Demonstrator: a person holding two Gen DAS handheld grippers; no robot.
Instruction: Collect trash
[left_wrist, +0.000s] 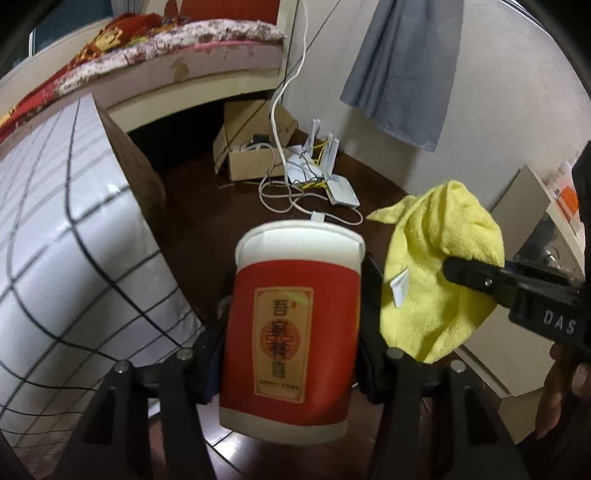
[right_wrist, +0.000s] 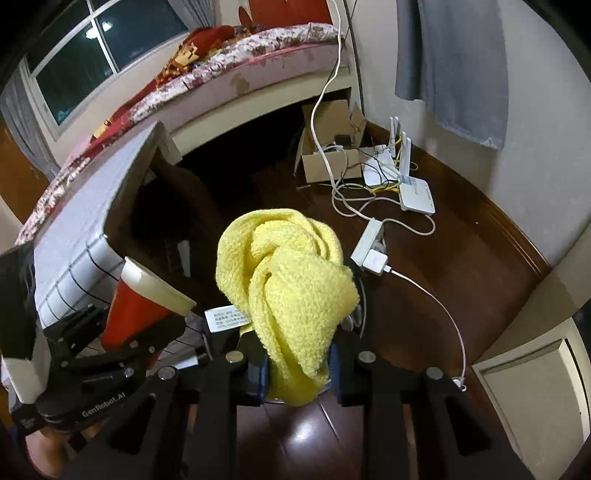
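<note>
Two grippers angled down at floor | left gripper (left_wrist: 295, 328) fingers clamp red paper cup (left_wrist: 291, 325) | right gripper (right_wrist: 299, 365) fingers clamp yellow cloth (right_wrist: 288, 288)

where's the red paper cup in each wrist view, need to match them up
Left wrist view: the red paper cup fills the lower centre, clamped between the left gripper fingers.
Right wrist view: the same cup sits at the lower left, seen from the side, left of the yellow cloth.
Shared landmark: the white router on the dark floor, right of the cardboard box.
</note>
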